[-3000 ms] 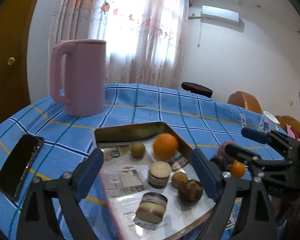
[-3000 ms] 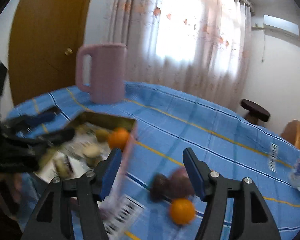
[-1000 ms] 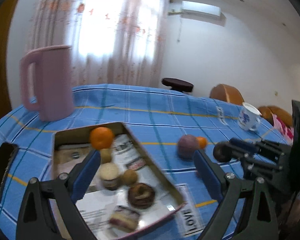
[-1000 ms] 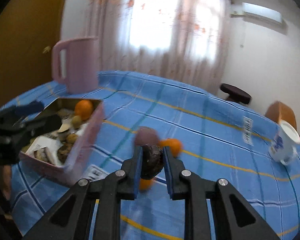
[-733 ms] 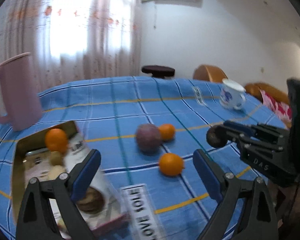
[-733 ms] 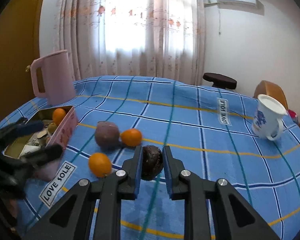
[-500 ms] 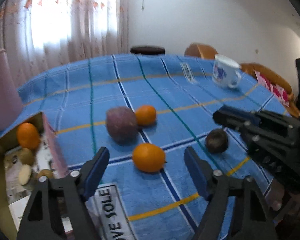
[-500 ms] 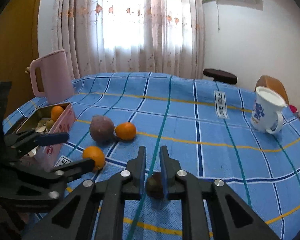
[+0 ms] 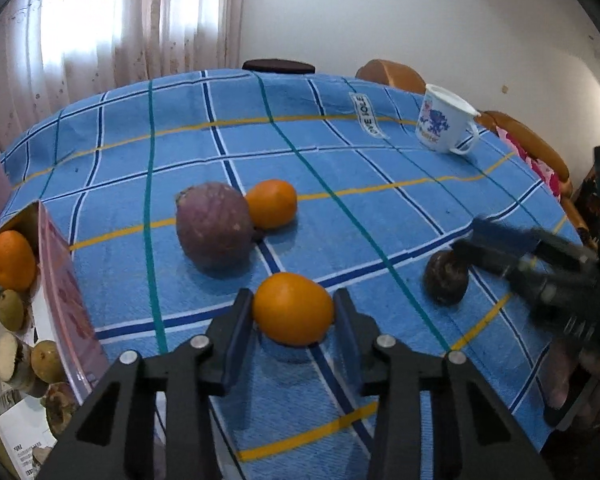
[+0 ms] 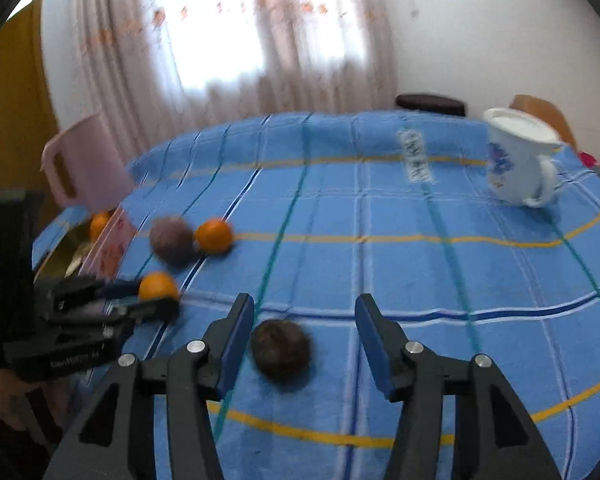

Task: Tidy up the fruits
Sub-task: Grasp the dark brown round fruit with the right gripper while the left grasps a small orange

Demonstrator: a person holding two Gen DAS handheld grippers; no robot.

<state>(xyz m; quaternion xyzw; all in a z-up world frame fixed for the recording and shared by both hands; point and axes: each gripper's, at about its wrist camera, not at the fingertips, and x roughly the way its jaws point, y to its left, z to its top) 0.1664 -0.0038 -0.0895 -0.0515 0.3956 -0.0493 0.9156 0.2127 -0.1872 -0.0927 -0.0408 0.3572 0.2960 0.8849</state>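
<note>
My left gripper is shut on an orange that rests on the blue checked tablecloth; it also shows in the right wrist view. A large purple fruit and a second orange lie just beyond it. My right gripper is open, its fingers on either side of a dark brown fruit that lies on the cloth, touching neither. That fruit also shows in the left wrist view. The tin tray at the left holds an orange and several small fruits.
A white mug with a blue print stands at the far right of the table. A pink jug stands at the far left behind the tray. A dark stool and wooden chairs lie beyond the table edge.
My right gripper has set the dark brown fruit on the cloth and opened. My left gripper has swung right from the tray, moved onto the near orange and closed on it.
</note>
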